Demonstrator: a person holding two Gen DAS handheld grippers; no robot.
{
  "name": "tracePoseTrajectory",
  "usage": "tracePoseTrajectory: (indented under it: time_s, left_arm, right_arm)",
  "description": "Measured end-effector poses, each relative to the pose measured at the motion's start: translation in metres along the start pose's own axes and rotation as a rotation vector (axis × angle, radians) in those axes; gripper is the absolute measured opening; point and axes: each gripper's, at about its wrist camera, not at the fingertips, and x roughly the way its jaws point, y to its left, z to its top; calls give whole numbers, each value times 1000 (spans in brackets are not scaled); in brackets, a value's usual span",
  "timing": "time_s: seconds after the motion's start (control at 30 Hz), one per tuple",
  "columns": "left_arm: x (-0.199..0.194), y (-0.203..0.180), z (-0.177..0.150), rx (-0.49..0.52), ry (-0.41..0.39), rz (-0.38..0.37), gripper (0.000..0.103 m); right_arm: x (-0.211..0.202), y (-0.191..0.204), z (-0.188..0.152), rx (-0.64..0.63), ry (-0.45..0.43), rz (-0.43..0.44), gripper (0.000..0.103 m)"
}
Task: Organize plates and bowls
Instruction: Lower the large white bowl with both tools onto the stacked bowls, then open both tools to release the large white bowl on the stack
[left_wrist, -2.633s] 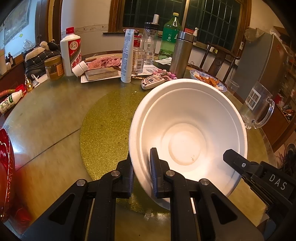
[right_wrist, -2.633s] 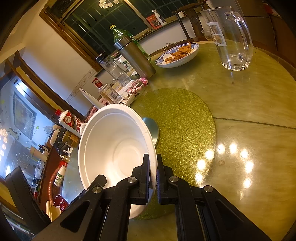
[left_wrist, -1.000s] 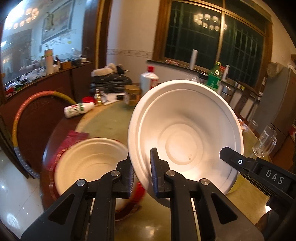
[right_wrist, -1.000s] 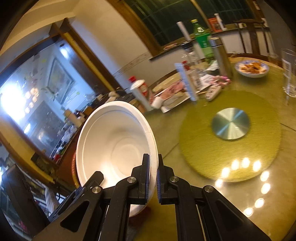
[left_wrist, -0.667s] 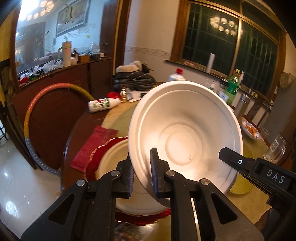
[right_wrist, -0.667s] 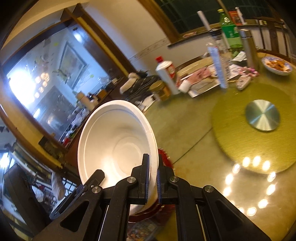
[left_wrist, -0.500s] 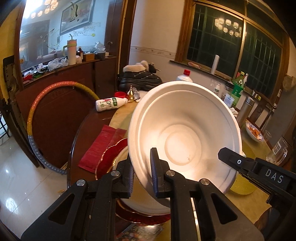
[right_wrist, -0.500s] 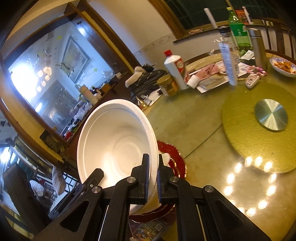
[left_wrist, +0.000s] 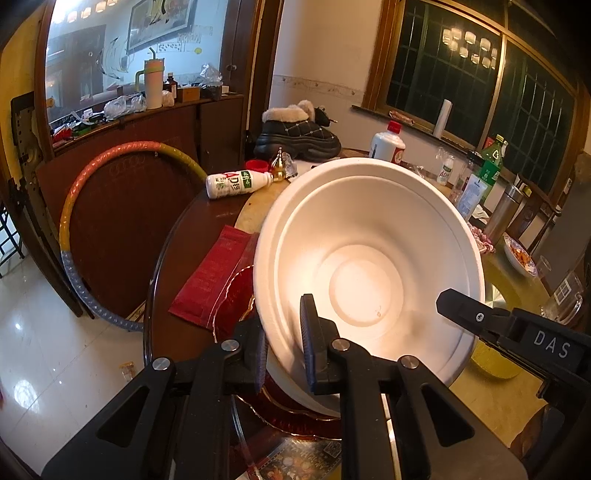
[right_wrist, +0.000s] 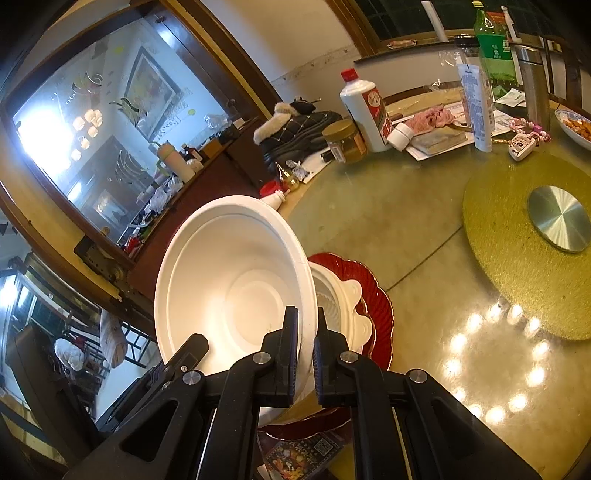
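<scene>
I've carried the white bowl (left_wrist: 369, 273) off the middle of the table, away from the gold turntable mat (right_wrist: 517, 258) where it sat a couple of seconds ago, and now it hangs over the near edge, right above the red plate (right_wrist: 380, 295). That plate was hardly in sight a second ago; now it fills the space under the bowl, with a second pale bowl (right_wrist: 343, 306) already sitting on it, so I judge I'm lined up to nest this one into that stack. My left gripper (left_wrist: 282, 339) is pinched down almost to nothing on the bowl's near rim, one finger outside the wall and one inside. My right gripper (right_wrist: 306, 347) is squeezed just as tight on the opposite rim, with the thin white edge showing in the narrow slit between its fingers. Both grips look the same as they did a moment back, no slip that I can see. The bowl is tilted, its open mouth turned towards my left camera, and it rides clear of the bowl below; I can't tell if its lower edge brushes anything down there, because my own fingers hide that spot. A red packet (left_wrist: 210, 277) lies on the dark table rim just beside the plate, and a small white bottle (left_wrist: 236, 183) rests on its side further back, both well clear of where I'm heading.
</scene>
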Motion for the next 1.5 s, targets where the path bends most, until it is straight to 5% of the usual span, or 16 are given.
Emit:
tracePoseTrajectory:
  time_s: [1.13,1.23,1.3,1.37,1.5]
  left_arm:
    - [12,18,-10,-30,75,-11,14]
    - [17,19,-12,-43,111,-24,25]
    - [16,22,-13,-66,113,-36,45]
    - [12,26,-13,-93,87,-62,56]
    - [1,28,-10,-110,36,-58,61]
  right_arm:
    - [23,-1,-7,-12,81,-31,11]
    - [25,0,-7,-19,96,-45,12]
    - [25,-1,-6,-16,99,-53,20]
    - [25,-2,-6,-10,105,-34,45]
    - [19,0,-6,-14,78,-14,60]
